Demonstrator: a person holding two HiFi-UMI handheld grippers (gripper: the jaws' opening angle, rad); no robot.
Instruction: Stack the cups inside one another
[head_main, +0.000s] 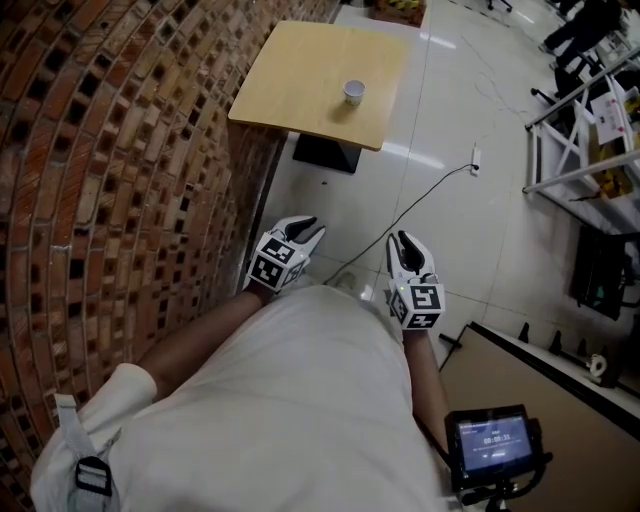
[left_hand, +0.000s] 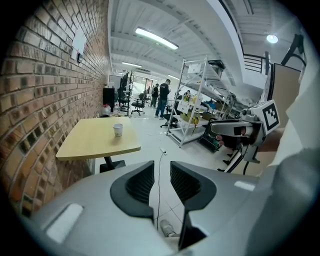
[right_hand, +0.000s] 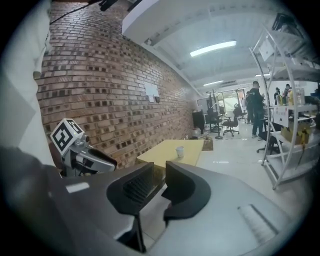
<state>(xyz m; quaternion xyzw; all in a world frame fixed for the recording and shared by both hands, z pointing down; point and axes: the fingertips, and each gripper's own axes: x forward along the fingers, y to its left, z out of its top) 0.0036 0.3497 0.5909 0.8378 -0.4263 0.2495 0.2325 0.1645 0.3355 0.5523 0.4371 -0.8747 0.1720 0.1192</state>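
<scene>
One white cup (head_main: 353, 92) stands upright on a light wooden table (head_main: 300, 80) by the brick wall, far ahead of me. The same cup (left_hand: 117, 129) shows small in the left gripper view and the cup (right_hand: 180, 151) in the right gripper view. My left gripper (head_main: 308, 229) is held close to my body, jaws a little apart with only floor showing between them. My right gripper (head_main: 402, 243) hangs beside it, also with a narrow gap and nothing in it. Both are far short of the table. I see no other cup.
A brick wall (head_main: 100, 150) runs along the left. A black cable (head_main: 420, 205) crosses the white floor to a power strip (head_main: 476, 160). Metal shelving (head_main: 585, 130) stands at the right. People (left_hand: 161, 97) and office chairs are far down the room.
</scene>
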